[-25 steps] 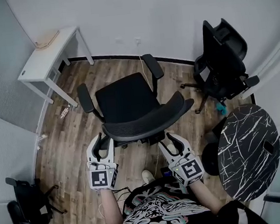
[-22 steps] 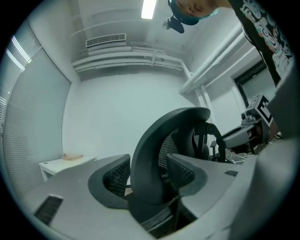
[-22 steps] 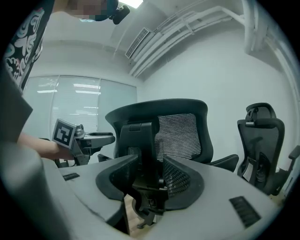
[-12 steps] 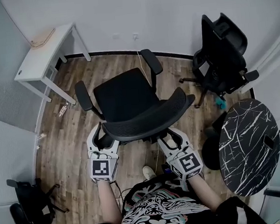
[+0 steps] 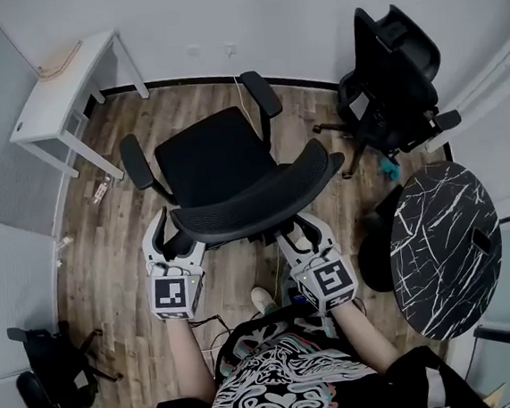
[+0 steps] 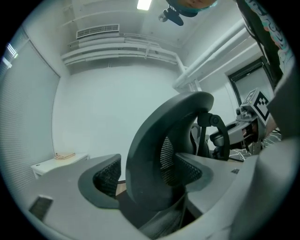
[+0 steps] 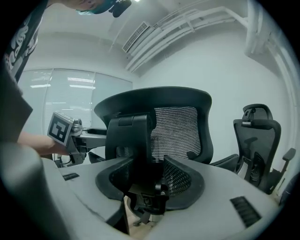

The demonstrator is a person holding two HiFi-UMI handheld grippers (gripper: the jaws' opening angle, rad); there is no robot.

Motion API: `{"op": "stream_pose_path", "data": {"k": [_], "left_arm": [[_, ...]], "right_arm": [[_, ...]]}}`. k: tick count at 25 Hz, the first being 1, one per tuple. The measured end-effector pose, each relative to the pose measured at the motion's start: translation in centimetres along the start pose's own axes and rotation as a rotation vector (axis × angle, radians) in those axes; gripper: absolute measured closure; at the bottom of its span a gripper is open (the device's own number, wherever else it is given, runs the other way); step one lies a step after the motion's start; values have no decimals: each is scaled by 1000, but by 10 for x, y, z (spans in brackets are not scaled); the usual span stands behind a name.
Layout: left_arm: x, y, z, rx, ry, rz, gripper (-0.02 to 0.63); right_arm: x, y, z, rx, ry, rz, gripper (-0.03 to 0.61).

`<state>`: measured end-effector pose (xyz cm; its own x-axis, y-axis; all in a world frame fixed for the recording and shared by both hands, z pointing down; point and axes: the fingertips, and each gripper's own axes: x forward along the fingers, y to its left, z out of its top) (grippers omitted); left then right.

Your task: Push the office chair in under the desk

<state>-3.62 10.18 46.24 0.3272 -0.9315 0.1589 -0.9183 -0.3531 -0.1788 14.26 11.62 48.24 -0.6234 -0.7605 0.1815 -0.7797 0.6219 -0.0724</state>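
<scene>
The black office chair [image 5: 221, 179] stands mid-room, its mesh backrest [image 5: 254, 199] toward me. The white desk [image 5: 56, 92] is at the far left against the wall, apart from the chair. My left gripper [image 5: 173, 240] reaches under the backrest's left end. Its jaws are opening, and the backrest rim [image 6: 154, 154] stands between them with a gap at the left pad. My right gripper [image 5: 301, 236] is at the backrest's right end, open. In the right gripper view [image 7: 145, 185] the chair's back support [image 7: 133, 140] rises just beyond its jaws.
A second black chair [image 5: 396, 86] stands at the back right. A round black marble table [image 5: 443, 248] is close on my right. Another chair's base [image 5: 40, 390] lies at the lower left. A power strip [image 5: 99, 191] rests on the wood floor by the desk leg.
Both grippers have moved forward to the chair's backrest, their tips now under its rim. The left jaws have spread wider. The chair keeps its place relative to the desk.
</scene>
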Motion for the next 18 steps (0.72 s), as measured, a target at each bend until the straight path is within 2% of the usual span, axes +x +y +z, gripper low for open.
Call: {"op": "stream_pose_path", "data": {"k": [4,6,8,11,16,18], "left_arm": [[2,-3,-1,64,62,-64,209],[7,-3,-4,98,91,-111,209],[11,-5,-2,107,83,-142,209],[15,-9,2,80,51,-166,232],[20,-8,1,64,83,-197,252],[20,0,-1,63,96,-196,343]], "right_arm": [[1,-1,1,-2,7,-8,433],[2,-1,1,-4,6,-12,431],[2,-1,1,-2,8,-18,430],[2,-1,0,-8,10,-25,428],[5,0,-1,-31,21,-16,426],[9,-1,-2,-30,28,-4,421]]}}
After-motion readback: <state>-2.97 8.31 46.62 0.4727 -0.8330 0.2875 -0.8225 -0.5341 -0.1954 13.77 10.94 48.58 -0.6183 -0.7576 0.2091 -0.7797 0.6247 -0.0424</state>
